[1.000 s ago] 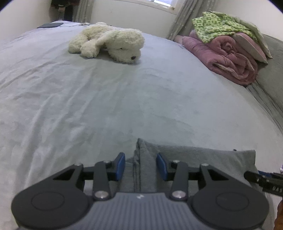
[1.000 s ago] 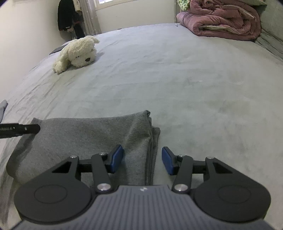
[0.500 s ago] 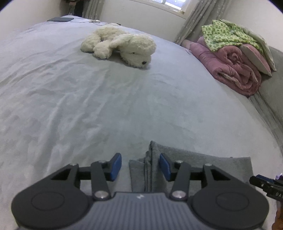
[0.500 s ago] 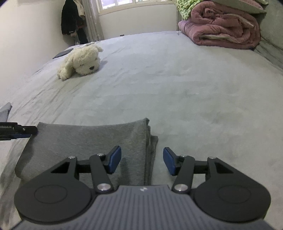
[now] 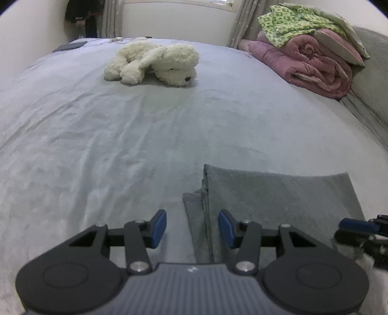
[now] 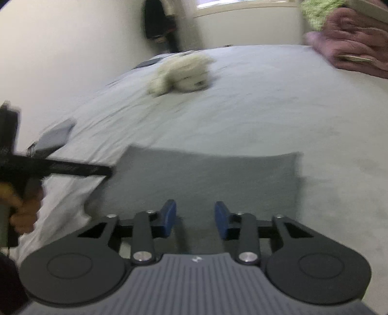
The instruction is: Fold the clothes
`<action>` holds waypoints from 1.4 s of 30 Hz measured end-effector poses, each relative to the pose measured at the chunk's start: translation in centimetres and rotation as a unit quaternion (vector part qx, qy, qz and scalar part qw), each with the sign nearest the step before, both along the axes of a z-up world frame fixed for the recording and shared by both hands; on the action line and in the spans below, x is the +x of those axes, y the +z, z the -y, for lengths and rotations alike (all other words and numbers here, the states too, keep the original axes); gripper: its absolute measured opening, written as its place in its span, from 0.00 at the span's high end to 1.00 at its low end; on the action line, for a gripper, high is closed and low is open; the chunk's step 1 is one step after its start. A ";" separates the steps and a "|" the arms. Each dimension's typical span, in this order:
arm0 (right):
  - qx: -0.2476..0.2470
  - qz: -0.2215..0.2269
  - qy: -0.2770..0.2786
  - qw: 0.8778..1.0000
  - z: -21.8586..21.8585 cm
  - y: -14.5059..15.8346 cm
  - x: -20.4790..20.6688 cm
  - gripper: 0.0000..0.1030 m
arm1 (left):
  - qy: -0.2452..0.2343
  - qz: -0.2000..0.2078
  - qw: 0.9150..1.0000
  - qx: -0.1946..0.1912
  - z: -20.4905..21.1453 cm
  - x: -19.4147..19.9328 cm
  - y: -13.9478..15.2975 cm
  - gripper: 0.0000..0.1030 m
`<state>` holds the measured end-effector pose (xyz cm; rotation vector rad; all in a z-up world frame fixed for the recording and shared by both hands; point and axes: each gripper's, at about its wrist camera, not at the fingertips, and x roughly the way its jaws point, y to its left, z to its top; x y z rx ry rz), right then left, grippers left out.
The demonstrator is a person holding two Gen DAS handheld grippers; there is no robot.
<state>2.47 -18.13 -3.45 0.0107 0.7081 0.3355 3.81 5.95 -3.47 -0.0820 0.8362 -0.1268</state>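
A wide bed [image 5: 121, 135] under a pale grey cover fills the room, with a light wall and a window behind its far edge. The left gripper [image 5: 192, 229] hangs low over the near edge, its blue-padded jaws apart and holding nothing; the stepped left edge of the folded grey garment [image 5: 278, 193] runs between them, and the rest of the cloth spreads to the right. The right gripper [image 6: 195, 220] is also apart and empty, poised above the near edge of the same garment, which lies flat in front of it. In the blurred right wrist view, a hand [image 6: 23, 210] grips the other tool's handle at the left. Farther off, a white plush dog [image 5: 155, 64] lies near the far edge, and a rolled pink quilt [image 5: 312, 69] topped by a green patterned cloth [image 5: 293, 23] sits at the far right corner.
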 end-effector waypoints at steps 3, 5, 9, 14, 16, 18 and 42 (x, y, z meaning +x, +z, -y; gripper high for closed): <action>-0.004 -0.004 0.015 1.000 -0.9 -0.3 0.0 0.71 | -0.005 0.000 1.000 0.029 0.4 -0.2 -0.3 0.51; -0.007 -0.006 0.025 1.000 -1.4 -0.4 0.0 0.71 | -0.007 -0.006 0.999 0.035 0.5 -0.2 -0.7 0.50; -0.012 -0.011 0.046 0.999 -2.6 -0.8 0.0 0.70 | -0.005 -0.019 0.999 0.038 0.5 0.0 -1.4 0.48; -0.018 -0.016 0.069 0.997 -3.9 -1.1 -0.1 0.72 | 0.009 -0.021 1.000 0.014 -0.4 0.0 -0.8 0.46; -0.006 -0.012 0.058 0.998 -3.4 -0.6 -0.5 0.69 | 0.018 -0.018 1.000 0.009 -0.9 -0.1 -0.4 0.45; -0.004 0.000 0.068 0.998 -3.8 -0.2 -1.0 0.67 | 0.022 -0.018 1.000 0.008 -1.2 -0.1 -0.4 0.44; -0.297 0.189 0.253 0.901 -13.9 -5.9 -6.0 0.50 | 0.038 -0.076 0.989 -0.118 -3.3 -0.4 -1.2 0.43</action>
